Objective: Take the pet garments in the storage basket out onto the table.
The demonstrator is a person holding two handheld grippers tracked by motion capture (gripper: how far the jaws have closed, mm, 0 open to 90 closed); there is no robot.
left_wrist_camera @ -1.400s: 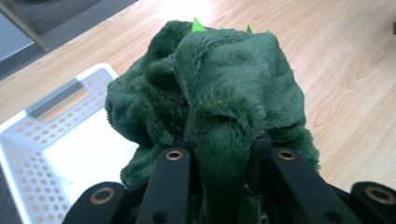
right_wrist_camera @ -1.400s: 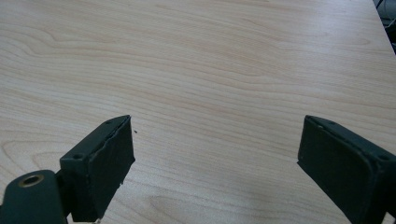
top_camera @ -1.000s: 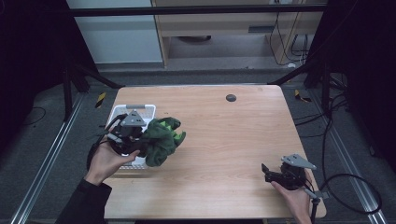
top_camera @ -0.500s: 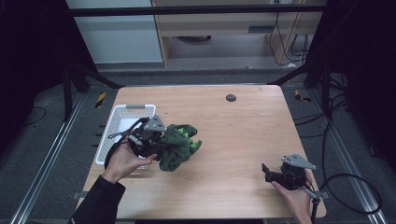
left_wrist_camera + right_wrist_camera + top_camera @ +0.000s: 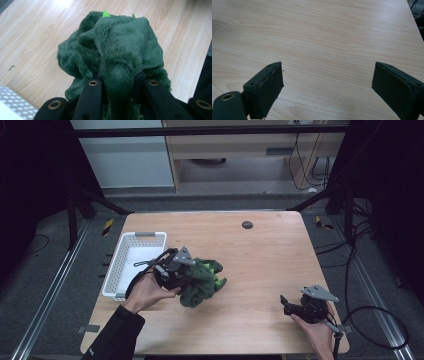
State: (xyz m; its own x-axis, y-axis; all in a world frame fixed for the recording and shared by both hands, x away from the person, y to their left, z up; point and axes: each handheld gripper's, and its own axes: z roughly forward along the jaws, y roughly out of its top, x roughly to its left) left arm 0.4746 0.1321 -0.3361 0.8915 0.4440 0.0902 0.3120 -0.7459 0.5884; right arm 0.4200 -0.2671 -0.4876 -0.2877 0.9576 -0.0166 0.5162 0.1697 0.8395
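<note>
High view: left tongs (image 5: 192, 276) clamped on green plush cloth (image 5: 202, 281); right tongs (image 5: 286, 304) wide open, empty.

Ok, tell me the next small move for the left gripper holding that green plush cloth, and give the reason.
Probably lower it a little and let go. The left gripper is shut on the green plush cloth, which already sits over bare wood beside the white basket, with its lower folds seemingly on the table. The right gripper waits open, off to the side.
</note>
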